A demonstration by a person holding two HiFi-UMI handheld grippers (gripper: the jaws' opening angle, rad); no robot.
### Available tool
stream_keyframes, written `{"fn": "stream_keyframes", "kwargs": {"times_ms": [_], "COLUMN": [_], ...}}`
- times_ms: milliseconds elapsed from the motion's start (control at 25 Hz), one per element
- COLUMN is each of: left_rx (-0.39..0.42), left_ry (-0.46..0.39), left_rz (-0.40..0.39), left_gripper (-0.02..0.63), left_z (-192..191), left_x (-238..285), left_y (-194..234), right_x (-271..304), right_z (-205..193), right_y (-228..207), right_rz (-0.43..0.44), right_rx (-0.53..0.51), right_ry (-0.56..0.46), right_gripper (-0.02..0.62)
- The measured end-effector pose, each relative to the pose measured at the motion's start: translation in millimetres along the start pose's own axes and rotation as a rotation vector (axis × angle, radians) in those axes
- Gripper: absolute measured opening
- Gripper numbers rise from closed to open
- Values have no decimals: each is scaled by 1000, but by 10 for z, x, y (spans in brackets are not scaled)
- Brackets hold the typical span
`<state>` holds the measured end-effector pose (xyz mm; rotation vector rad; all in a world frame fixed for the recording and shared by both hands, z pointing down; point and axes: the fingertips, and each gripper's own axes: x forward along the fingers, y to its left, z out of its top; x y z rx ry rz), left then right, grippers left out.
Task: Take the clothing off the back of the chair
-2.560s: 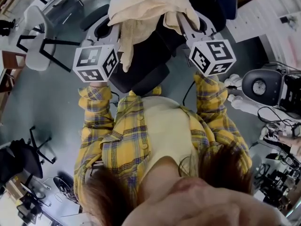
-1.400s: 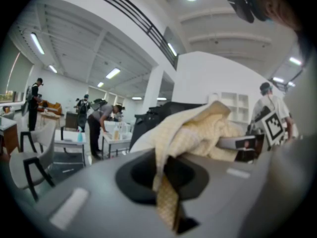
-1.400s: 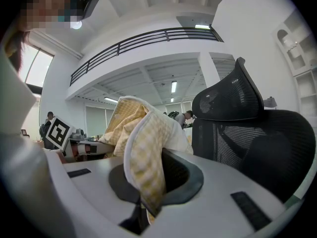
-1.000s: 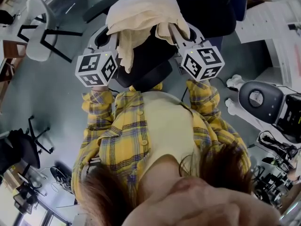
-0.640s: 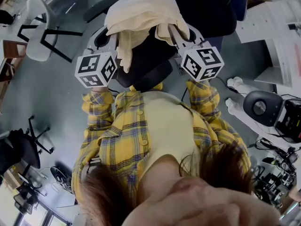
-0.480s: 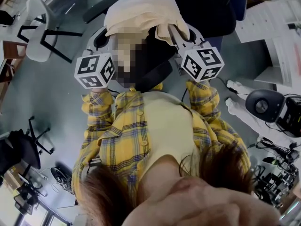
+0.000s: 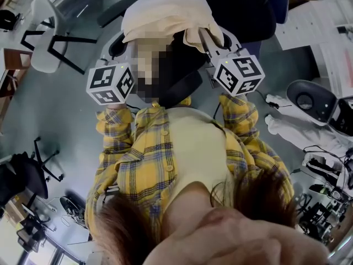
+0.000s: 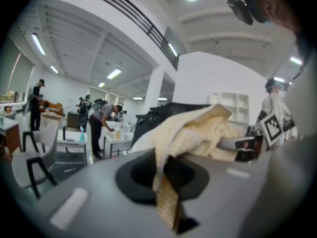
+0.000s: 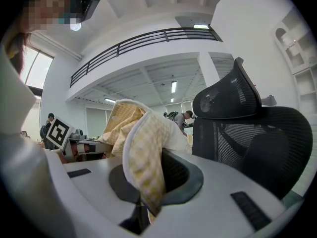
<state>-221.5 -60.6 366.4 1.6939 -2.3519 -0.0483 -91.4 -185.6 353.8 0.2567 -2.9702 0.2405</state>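
Note:
A cream-yellow checked garment (image 7: 165,12) hangs bunched between my two grippers, lifted away from the black mesh chair (image 9: 257,143). In the head view the chair (image 7: 242,4) stands just beyond the cloth. My left gripper (image 7: 131,42) is shut on the garment's left edge, and a fold (image 8: 168,202) is pinched in its jaws. My right gripper (image 7: 205,37) is shut on the right edge, where a white-trimmed fold (image 9: 141,167) runs down into its jaws. The cloth hides both sets of fingertips in the head view.
A white chair (image 7: 44,37) with black legs stands at the left. A white round device (image 7: 311,99) and cables lie on the floor at the right, and a black chair base (image 7: 33,175) lies at the lower left. People work at desks (image 8: 99,128) in the background.
Both grippers and the garment have stayed where they were over the last second. Only the white round device at the right has shifted in the head view.

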Motion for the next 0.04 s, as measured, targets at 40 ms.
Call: {"fn": "stream_keyframes", "kwargs": {"times_ms": [40], "left_rx": [0], "left_ry": [-1], "left_rz": [1], "left_gripper": [28], "left_z": [1], "left_x": [-5], "left_y": [1], "right_x": [-4], "right_z": [0], "right_y": [-2], "right_rz": [0], "right_rx": [0], "right_ry": [0], "right_gripper": [34]}}
